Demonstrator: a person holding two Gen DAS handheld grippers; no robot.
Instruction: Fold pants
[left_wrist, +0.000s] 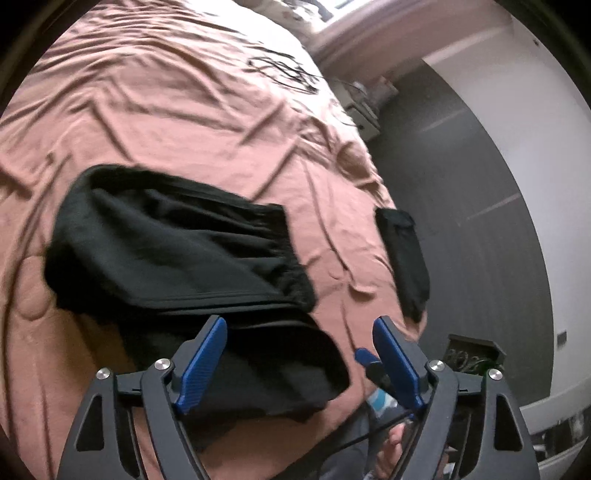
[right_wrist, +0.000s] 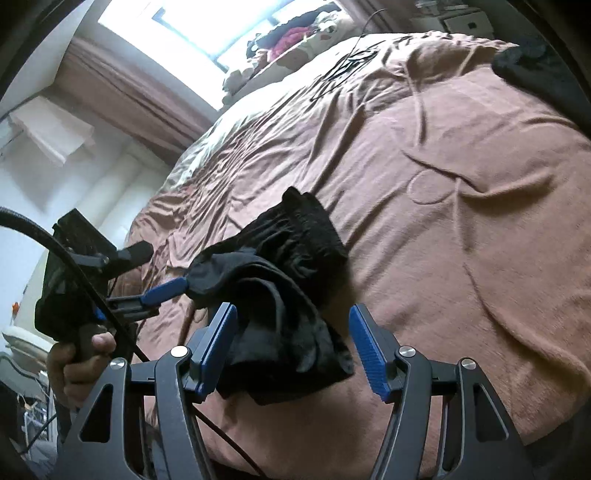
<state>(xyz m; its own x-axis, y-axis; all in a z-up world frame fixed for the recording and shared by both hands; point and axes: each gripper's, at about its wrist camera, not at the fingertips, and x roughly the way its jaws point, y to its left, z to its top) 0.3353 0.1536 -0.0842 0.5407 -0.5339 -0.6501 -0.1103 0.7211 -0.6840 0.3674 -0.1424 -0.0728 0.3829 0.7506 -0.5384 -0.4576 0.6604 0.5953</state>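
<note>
Nearby, tangled black cable (left_wrist: 284, 70) beyond pants (left_wrist: 177, 240).

- Bed (left_wrist: 184, 92) with wrinkled dusty-pink cover (right_wrist: 461, 184) fills most of both views
- Bright window (right_wrist: 177, 26) past the bed's far edge, brownish curtain (right_wrist: 122, 92) beside it
- Grey wood-look floor (left_wrist: 461, 177) along the bed's side edge
- White wall (left_wrist: 535, 110) beyond the floor
- Black cables (left_wrist: 284, 70) near the bed's far edge

pink bedsheet (left_wrist: 184, 110), window (right_wrist: 184, 26), curtain (right_wrist: 122, 96)
</note>
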